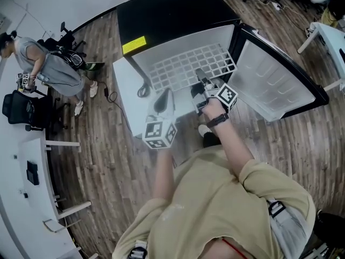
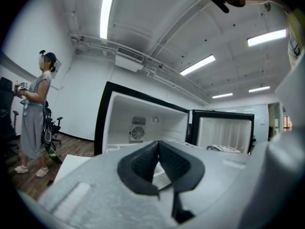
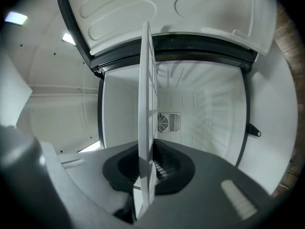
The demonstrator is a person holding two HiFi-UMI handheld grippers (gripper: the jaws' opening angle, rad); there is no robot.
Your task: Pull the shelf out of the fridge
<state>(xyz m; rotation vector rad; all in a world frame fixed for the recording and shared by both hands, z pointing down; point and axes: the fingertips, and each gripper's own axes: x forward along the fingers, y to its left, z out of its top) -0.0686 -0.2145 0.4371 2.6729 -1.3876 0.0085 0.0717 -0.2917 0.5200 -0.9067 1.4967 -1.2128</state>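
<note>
at the mouth of the open fridge (image 1: 178, 15), your right gripper (image 1: 204, 90) was clamped almost fully closed on the front edge of the white wire shelf (image 1: 188, 66), with the thin grid pinched edge-on between its pads. the shelf sat roughly level, its front drawn toward you and its back seemingly inside the cavity. your left gripper (image 1: 161, 104) hung just beside the shelf's front, jaws closed tip to tip on nothing.

by my reading, the clean way to do this pull was a straight draw toward yourself, parallel to the side walls, grid held level so no corner could bind. a single pinch on the front edge could have let the shelf twist or sag as it came clear. the free left gripper looked well placed to take the other side. the open door (image 1: 275, 82) stood to your right, so drifting that way risked a knock.
</note>
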